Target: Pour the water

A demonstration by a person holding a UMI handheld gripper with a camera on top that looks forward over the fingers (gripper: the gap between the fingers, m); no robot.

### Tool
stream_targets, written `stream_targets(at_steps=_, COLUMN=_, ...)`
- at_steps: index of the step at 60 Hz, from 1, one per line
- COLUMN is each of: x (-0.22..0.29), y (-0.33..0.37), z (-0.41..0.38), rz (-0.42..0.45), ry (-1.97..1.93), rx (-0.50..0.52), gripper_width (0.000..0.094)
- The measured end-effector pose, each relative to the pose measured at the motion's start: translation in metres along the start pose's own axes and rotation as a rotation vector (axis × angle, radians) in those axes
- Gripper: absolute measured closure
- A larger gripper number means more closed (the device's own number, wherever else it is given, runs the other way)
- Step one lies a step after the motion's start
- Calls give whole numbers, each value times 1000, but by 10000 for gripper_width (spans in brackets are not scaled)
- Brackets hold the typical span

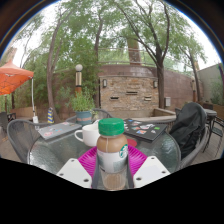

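A bottle (112,152) with a green cap, a cream label and a green round logo stands upright between my fingers. Both magenta pads (88,159) press on its sides, so my gripper (112,166) is shut on it. The lower part of the bottle is clear and shows a brownish tint. A white mug (89,134) stands on the glass table (55,152) just beyond the bottle, a little to the left. The bottle's base is hidden, so I cannot tell whether it rests on the table.
A black bag (187,127) sits on a chair at the right. Books or flat items (147,127) lie on the table's far side. A metal chair (20,135) stands at the left. A stone wall, trees and an orange umbrella (12,78) lie beyond.
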State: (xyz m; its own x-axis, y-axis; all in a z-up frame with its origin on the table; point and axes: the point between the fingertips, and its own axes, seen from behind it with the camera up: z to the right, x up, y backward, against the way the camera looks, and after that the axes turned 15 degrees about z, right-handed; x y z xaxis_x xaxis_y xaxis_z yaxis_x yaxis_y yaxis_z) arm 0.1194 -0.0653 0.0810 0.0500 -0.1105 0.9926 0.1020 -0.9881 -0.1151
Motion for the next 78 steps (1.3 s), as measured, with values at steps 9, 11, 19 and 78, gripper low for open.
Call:
stream_targets(at_steps=9, x=-7, y=-5, z=0, rz=-48, ry=-15, rx=5, gripper_width=605)
stream_targets(at_steps=11, x=-5, y=-10, z=1, rz=-70, ry=-29, rx=7, gripper_width=653)
stream_targets(at_steps=19, x=6, y=-30, z=26, rz=-121, ry=16, rx=-23, gripper_width=687)
stream_targets(at_steps=78, x=36, y=-218, z=4, rz=-447, ry=2242, rx=653, gripper_width=690)
